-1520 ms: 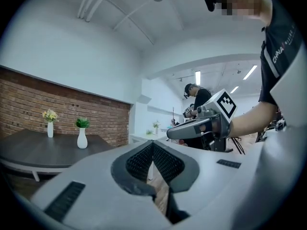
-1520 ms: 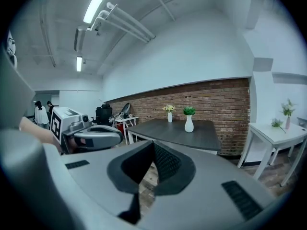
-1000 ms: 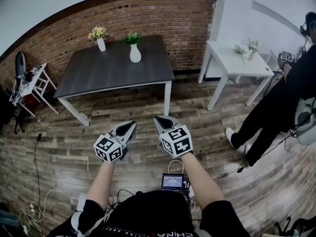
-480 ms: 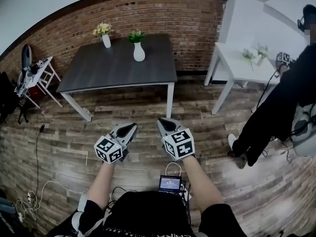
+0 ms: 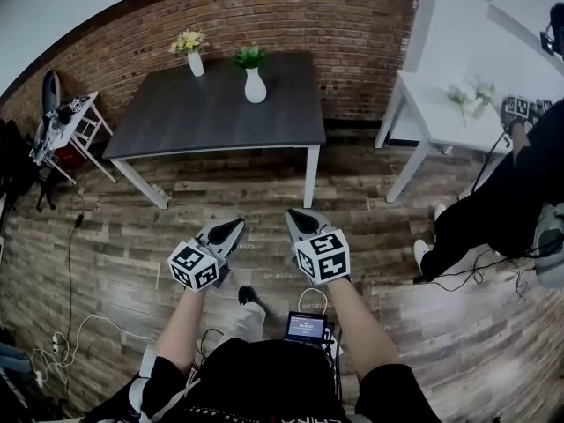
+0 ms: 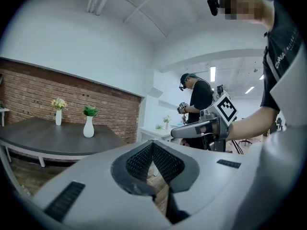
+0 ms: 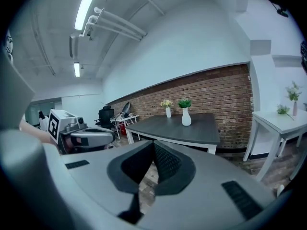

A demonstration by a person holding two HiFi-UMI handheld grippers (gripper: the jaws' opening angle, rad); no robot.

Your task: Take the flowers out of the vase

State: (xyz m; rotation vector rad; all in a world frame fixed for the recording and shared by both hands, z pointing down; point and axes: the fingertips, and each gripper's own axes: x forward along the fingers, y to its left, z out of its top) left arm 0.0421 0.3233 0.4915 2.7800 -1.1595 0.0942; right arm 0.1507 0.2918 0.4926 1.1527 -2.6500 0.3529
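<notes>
Two white vases stand at the far side of a dark table (image 5: 220, 117). One vase (image 5: 195, 63) holds yellow flowers (image 5: 189, 40); the other vase (image 5: 255, 86) holds a green plant (image 5: 250, 56). Both grippers hover over the wooden floor, well short of the table. My left gripper (image 5: 231, 226) is shut with nothing in it, and so is my right gripper (image 5: 298, 219). The left gripper view shows the shut jaw tips (image 6: 152, 144) and both vases (image 6: 88, 127) far off. In the right gripper view, the tips (image 7: 153, 143) point toward the table (image 7: 192, 131).
A white table (image 5: 432, 104) with small flowers stands at the right. Beside it stands another person (image 5: 502, 192) holding grippers. A cluttered side table (image 5: 66, 126) is at the left by the brick wall (image 5: 300, 16). Cables (image 5: 70, 351) lie on the floor.
The table and vases have drawn a little closer and shifted right in the head view. The person at the right has stepped. My foot now shows below the grippers, which stay shut.
</notes>
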